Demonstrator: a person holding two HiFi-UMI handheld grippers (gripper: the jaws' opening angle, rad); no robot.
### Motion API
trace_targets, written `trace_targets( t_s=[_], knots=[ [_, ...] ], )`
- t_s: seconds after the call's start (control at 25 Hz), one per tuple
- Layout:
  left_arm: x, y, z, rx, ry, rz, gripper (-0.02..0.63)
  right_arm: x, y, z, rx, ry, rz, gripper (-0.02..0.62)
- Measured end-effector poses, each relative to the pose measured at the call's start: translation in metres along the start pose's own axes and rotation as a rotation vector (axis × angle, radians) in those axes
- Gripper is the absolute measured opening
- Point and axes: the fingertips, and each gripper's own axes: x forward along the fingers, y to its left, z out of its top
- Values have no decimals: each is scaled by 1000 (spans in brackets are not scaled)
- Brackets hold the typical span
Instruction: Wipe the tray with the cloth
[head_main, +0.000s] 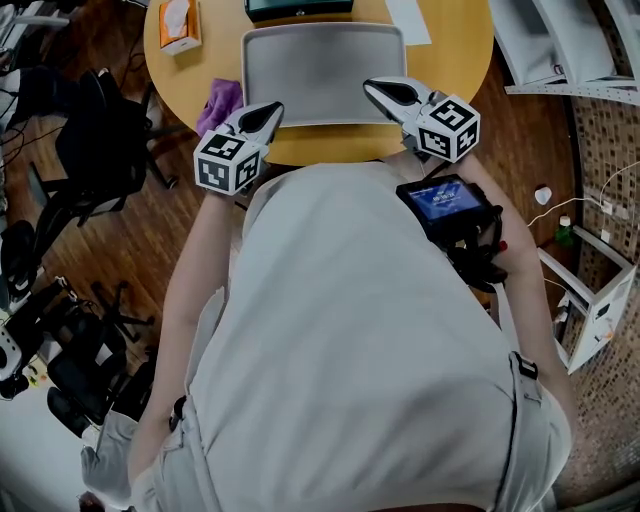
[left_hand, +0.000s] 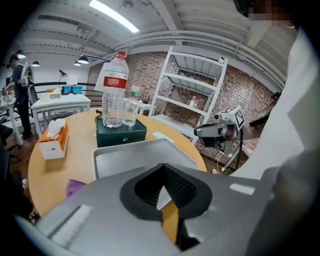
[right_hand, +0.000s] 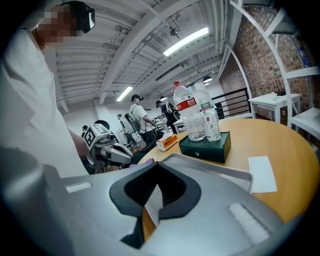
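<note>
The grey tray (head_main: 320, 70) lies on the round wooden table (head_main: 460, 60), just ahead of both grippers. A purple cloth (head_main: 218, 103) is crumpled on the table at the tray's left near corner. My left gripper (head_main: 262, 118) hovers at the table's near edge, right beside the cloth, shut and empty. My right gripper (head_main: 385, 92) hangs over the tray's near right corner, also shut on nothing. In the left gripper view the tray (left_hand: 135, 155) and cloth (left_hand: 75, 187) show past the closed left gripper (left_hand: 162, 192). In the right gripper view, the right gripper (right_hand: 152, 200) points along the tray (right_hand: 215, 170).
A green box (left_hand: 121, 132) carrying a water bottle (left_hand: 114, 90) and a glass stands behind the tray. A tissue box (head_main: 180, 22) sits at the back left, a white paper (head_main: 408, 20) at the back right. Chairs (head_main: 100, 150) and white shelving (head_main: 560, 45) surround the table.
</note>
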Motion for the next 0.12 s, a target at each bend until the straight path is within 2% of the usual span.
trace_targets(
  t_s=[0.12],
  knots=[
    [-3,1,-3,-2,7,16,0,-1,2,-1,-1,0,6,0]
  ],
)
